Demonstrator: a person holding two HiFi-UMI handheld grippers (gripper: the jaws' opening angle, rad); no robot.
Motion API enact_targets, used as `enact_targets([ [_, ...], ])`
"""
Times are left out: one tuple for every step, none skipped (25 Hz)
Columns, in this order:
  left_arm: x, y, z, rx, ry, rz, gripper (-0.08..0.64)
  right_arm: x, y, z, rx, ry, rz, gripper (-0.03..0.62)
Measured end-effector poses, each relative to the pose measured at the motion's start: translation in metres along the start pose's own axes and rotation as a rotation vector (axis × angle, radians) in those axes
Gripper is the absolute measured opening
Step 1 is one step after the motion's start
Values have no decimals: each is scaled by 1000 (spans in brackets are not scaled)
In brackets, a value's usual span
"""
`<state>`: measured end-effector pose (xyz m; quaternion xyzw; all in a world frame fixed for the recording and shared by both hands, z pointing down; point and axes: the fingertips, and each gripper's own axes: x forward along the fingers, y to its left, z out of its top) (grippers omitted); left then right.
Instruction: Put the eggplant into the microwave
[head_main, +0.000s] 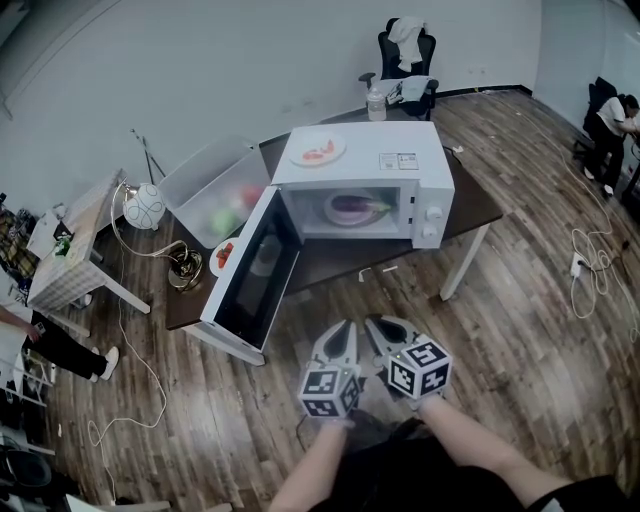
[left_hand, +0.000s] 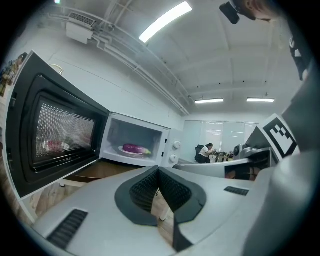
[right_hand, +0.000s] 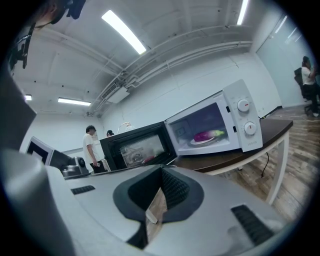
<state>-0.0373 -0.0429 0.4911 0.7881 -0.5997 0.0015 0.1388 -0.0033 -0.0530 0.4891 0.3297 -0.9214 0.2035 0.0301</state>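
Observation:
The white microwave (head_main: 380, 170) stands on a dark table (head_main: 480, 205) with its door (head_main: 255, 275) swung open to the left. Inside, the purple eggplant (head_main: 352, 207) lies on a plate. It shows through the open front in the left gripper view (left_hand: 134, 148) and the right gripper view (right_hand: 207, 135). My left gripper (head_main: 340, 335) and right gripper (head_main: 385, 330) hang side by side low in front of the table, well short of the microwave. Both are shut and empty, as the left gripper (left_hand: 158, 172) and the right gripper (right_hand: 161, 172) show in their own views.
A plate of red food (head_main: 317, 150) sits on top of the microwave. A clear plastic bin (head_main: 215, 190) and a small plate (head_main: 223, 255) lie left of the door. A bottle (head_main: 376, 102), a chair (head_main: 408, 55), a side table (head_main: 70, 250), floor cables (head_main: 580, 265) and a seated person (head_main: 612, 120) surround the table.

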Motion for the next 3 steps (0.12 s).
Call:
enact_targets([
  [0, -1, 0, 1, 1, -1, -1, 0, 0, 0, -1, 1, -1, -2],
  [0, -2, 0, 2, 1, 0, -1, -1, 0, -1, -3, 3, -2, -2],
  [-1, -2, 0, 2, 2, 0, -1, -1, -1, -1, -5, 4, -3, -2],
])
